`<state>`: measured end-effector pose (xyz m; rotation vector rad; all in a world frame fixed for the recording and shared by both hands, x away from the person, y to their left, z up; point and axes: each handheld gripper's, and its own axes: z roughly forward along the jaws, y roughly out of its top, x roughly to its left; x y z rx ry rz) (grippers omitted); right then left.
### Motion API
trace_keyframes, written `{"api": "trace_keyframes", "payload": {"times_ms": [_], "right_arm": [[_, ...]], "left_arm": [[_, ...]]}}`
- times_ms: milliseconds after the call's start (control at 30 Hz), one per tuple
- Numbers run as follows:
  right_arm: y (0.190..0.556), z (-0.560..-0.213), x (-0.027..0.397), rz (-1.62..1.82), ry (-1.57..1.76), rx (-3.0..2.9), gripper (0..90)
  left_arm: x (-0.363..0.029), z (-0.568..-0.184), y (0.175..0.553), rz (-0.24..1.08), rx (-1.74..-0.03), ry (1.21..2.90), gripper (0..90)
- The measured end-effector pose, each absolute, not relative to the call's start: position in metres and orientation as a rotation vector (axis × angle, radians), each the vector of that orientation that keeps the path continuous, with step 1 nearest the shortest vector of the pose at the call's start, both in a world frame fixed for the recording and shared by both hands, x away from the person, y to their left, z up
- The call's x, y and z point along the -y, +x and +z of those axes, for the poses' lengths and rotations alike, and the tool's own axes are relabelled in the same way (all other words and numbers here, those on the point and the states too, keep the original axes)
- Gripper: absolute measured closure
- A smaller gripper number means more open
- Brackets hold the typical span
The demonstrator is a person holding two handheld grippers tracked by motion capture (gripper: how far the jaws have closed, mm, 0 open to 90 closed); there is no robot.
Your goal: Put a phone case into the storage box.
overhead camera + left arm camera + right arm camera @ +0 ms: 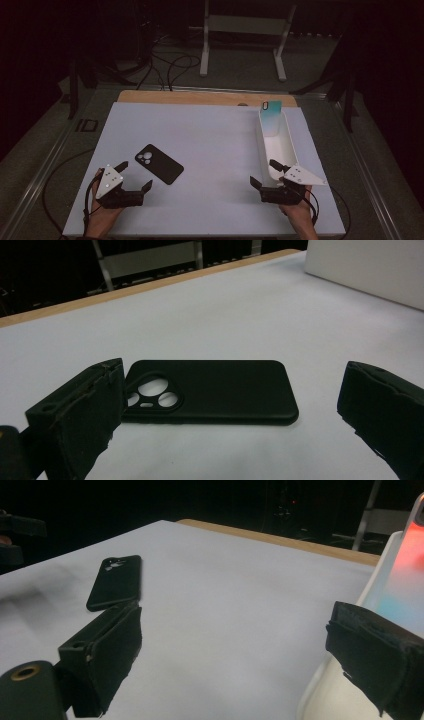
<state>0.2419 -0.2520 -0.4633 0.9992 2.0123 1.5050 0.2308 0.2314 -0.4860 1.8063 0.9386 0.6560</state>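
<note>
A black phone case (159,163) lies flat, camera cutout up, on the white board (210,140) at the left. My left gripper (135,176) stands open just in front of it, nothing between its fingers. In the left gripper view the case (210,392) lies just beyond the spread jaws of that gripper (235,382). My right gripper (265,172) is open at the near end of a long white tray (286,150). A teal phone (270,117) leans upright at the tray's far end. In the right gripper view, one finger (375,650) overlaps the tray's rim (320,690).
The wooden table edge (200,96) runs behind the board. A white stand (245,30) and several cables (170,65) are on the floor beyond. Open board stretches between the case and the tray. The tray's wall (370,265) shows at the top right of the left gripper view.
</note>
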Motion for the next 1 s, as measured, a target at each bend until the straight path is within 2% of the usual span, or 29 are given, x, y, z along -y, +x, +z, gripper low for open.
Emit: {"api": "trace_keyframes", "payload": {"times_ms": [333, 1000], "right_arm": [[0.250, -0.450, 0.246, 1.478, 1.011, -2.073, 8.0], [0.283, -0.401, 0.192, 1.363, 0.943, -2.261, 8.0]], "left_arm": [[-0.229, -0.485, 0.231, 0.659, -0.932, 1.808, 0.1], [-0.228, -0.485, 0.230, 0.662, -0.924, 1.817, 0.1]]}}
